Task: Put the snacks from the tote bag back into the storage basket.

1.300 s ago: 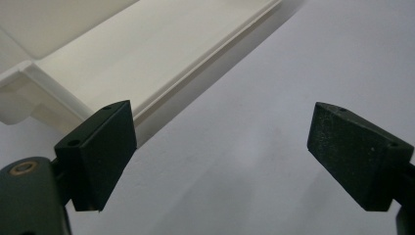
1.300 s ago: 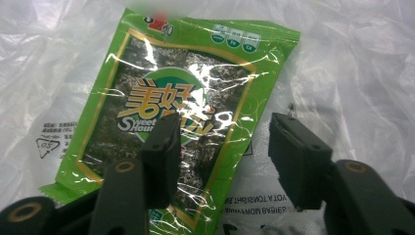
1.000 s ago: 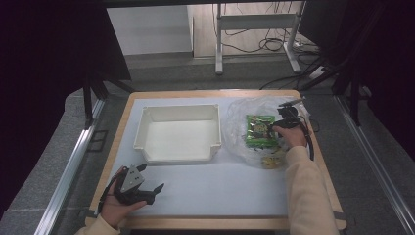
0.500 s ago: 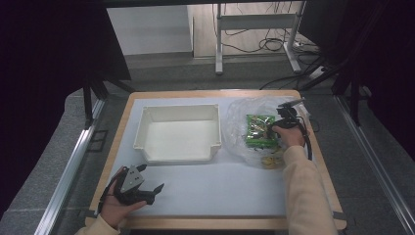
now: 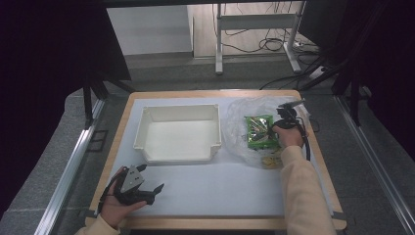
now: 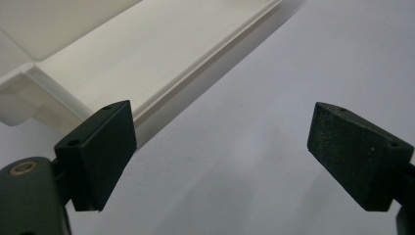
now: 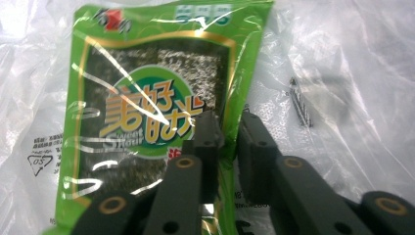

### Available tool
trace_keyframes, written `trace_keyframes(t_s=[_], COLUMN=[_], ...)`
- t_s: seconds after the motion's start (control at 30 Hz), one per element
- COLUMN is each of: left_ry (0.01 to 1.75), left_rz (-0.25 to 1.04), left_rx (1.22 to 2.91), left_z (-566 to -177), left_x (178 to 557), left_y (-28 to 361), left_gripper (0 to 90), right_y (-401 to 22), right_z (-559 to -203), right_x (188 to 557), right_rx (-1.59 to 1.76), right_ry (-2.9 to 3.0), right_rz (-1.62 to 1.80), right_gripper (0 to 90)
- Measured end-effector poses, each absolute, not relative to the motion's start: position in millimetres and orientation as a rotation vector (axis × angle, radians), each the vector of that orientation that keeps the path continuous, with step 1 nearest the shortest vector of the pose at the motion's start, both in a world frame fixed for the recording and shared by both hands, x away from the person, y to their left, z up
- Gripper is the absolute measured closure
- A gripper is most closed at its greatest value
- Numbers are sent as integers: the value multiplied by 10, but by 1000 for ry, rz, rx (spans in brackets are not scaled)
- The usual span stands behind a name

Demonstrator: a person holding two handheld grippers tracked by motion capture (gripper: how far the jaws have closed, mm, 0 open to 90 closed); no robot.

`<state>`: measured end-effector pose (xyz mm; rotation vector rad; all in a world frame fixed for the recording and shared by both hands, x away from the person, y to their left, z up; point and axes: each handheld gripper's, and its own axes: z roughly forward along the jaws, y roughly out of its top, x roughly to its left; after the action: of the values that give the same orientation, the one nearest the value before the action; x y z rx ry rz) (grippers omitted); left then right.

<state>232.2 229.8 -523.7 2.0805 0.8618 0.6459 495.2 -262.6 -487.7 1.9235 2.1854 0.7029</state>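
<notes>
"Sweet" under Chinese characters on green snack packet [image 7: 151,117]

tongs: the left tongs [image 6: 235,156] rise from the bottom edge with two black jaws set wide apart and nothing between them
jaw faces: flat, matte, finely grained
bin: a white plastic bin [image 6: 127,54] crosses the upper left, its rim running diagonally just beyond the left-hand jaw
bench: a pale, bare bench [image 6: 274,83] surface lies under and beyond the jaws
</notes>
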Motion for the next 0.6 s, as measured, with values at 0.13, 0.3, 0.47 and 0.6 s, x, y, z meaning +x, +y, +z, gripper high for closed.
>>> trace_keyframes(t_s=[0.13,0.3,0.47,0.6], left_ry=[861,855,861,860], left_rz=[646,651,649,650], left_rx=[2081,2088,2078,2081], left_z=[-5237,-5232,-5238,-5236], left_x=[2321,2321,2324,2324], left_y=[2299,2304,2300,2303], left_gripper=[109,109,109,109], right_y=[-2605,-2588,-2593,-2623], right_z=[-4872,-4864,-4849,-4815], right_x=[4946,4939,4931,4918], right_rx=[1912,1899,1892,1888], right_ry=[2174,2164,2164,2147], right_rz=[691,682,696,741], right_gripper=[856,885,896,898])
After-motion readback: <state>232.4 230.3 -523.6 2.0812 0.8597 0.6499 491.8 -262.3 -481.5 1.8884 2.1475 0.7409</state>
